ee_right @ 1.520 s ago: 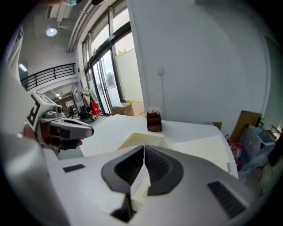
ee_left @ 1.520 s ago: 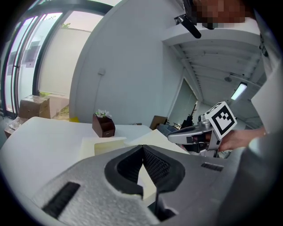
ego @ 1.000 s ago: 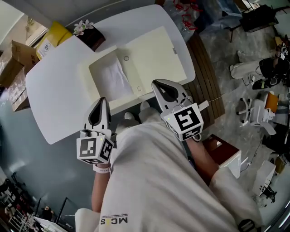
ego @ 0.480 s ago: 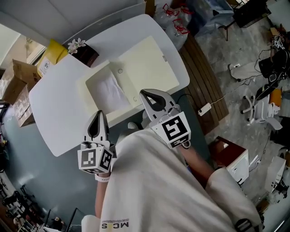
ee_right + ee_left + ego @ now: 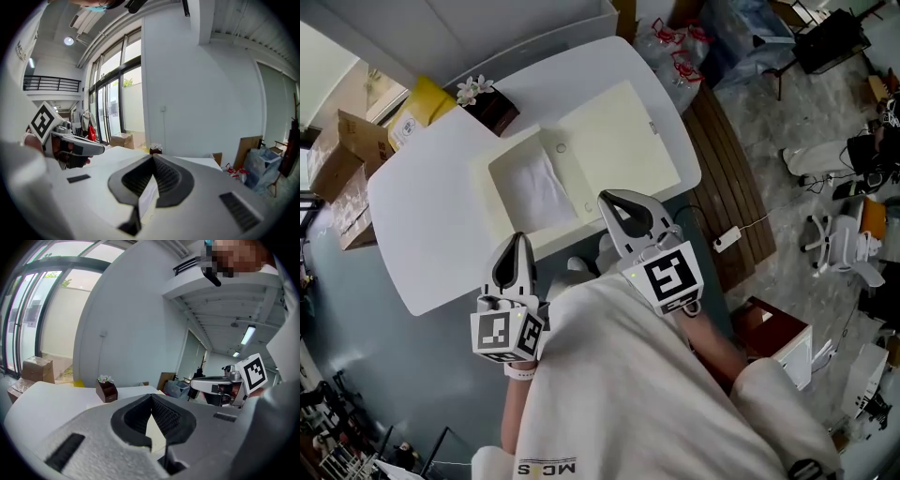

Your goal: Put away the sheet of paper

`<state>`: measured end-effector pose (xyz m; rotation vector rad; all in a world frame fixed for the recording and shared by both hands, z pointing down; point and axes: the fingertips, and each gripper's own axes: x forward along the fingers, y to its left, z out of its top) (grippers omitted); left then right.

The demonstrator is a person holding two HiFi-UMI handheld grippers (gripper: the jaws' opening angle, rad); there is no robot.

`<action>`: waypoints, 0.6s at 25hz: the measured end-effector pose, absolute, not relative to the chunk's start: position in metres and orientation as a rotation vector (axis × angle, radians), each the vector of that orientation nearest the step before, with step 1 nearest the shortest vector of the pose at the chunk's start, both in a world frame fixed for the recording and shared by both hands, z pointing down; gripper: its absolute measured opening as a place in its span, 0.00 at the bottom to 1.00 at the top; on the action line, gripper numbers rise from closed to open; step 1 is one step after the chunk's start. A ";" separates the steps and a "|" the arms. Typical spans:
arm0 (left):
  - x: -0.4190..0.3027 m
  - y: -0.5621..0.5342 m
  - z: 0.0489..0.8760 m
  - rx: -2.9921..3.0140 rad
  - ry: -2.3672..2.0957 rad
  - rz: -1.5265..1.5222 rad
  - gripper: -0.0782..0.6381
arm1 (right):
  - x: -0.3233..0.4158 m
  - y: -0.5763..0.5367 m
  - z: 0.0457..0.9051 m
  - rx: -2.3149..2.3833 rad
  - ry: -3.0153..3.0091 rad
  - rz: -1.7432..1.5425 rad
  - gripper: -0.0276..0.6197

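Observation:
A white sheet of paper (image 5: 536,184) lies inside the open cream box (image 5: 484,179) on the white table (image 5: 422,220). The box's lid (image 5: 616,141) lies flat, opened to the right. My left gripper (image 5: 517,238) is shut and empty, held over the table's near edge just short of the box. My right gripper (image 5: 613,198) is shut too, with its tip at the near edge of the lid. In the left gripper view the left gripper (image 5: 151,396) has its jaws closed tip to tip, and so does the right gripper (image 5: 153,157) in its own view.
A dark brown box with white flowers (image 5: 490,106) stands at the table's far edge, with a yellow item (image 5: 423,101) behind it. Cardboard boxes (image 5: 342,164) sit on the floor at left. A wooden bench (image 5: 724,169), chairs and cables crowd the right.
Both grippers stay shut near the table's near edge. The head view has shifted a little; the paper and the box have not moved.

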<state>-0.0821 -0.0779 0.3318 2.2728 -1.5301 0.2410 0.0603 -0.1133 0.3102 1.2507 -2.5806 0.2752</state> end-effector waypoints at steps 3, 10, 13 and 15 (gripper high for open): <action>-0.084 -0.075 0.332 2.273 -1.534 0.232 0.14 | 0.057 -0.110 0.310 1.242 -2.575 0.264 0.06; -0.086 -0.072 0.327 2.282 -1.537 0.208 0.14 | 0.057 -0.103 0.307 1.278 -2.570 0.276 0.06; -0.083 -0.072 0.326 2.295 -1.523 0.212 0.14 | 0.059 -0.102 0.304 1.306 -2.561 0.257 0.06; -0.081 -0.070 0.325 2.300 -1.515 0.212 0.14 | 0.059 -0.099 0.304 1.315 -2.556 0.255 0.06</action>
